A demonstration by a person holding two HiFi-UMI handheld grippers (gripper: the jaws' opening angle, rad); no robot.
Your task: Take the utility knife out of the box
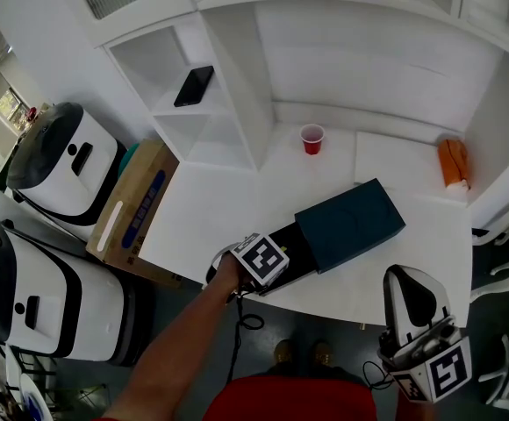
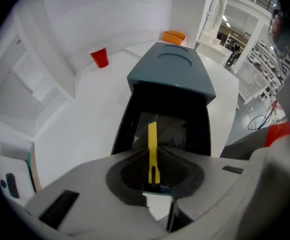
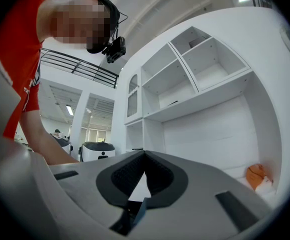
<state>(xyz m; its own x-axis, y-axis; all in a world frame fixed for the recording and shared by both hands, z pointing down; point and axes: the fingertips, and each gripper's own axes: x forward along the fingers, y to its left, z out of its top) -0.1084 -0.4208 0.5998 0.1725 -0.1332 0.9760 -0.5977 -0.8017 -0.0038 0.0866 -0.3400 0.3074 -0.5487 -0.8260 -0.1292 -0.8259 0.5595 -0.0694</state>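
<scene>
A dark teal box [image 1: 351,222] lies on the white table [image 1: 211,209], its black drawer [image 1: 300,248] slid out toward me. My left gripper [image 1: 276,261] points steeply down into that drawer. In the left gripper view the gripper [image 2: 155,180] is shut on a thin yellow utility knife [image 2: 152,144], which stands up between the pads over the open drawer [image 2: 130,119]; the box sleeve [image 2: 172,71] lies behind. My right gripper [image 1: 411,281] hangs off the table's near edge at the lower right, roughly level. In its own view the right gripper [image 3: 145,156] is shut and empty, facing the shelves.
A red cup [image 1: 312,139] stands at the back of the table and an orange object [image 1: 453,162] lies at the far right. A phone [image 1: 194,85] rests on a shelf. A cardboard box [image 1: 132,213] and white machines [image 1: 61,160] stand on the floor to the left.
</scene>
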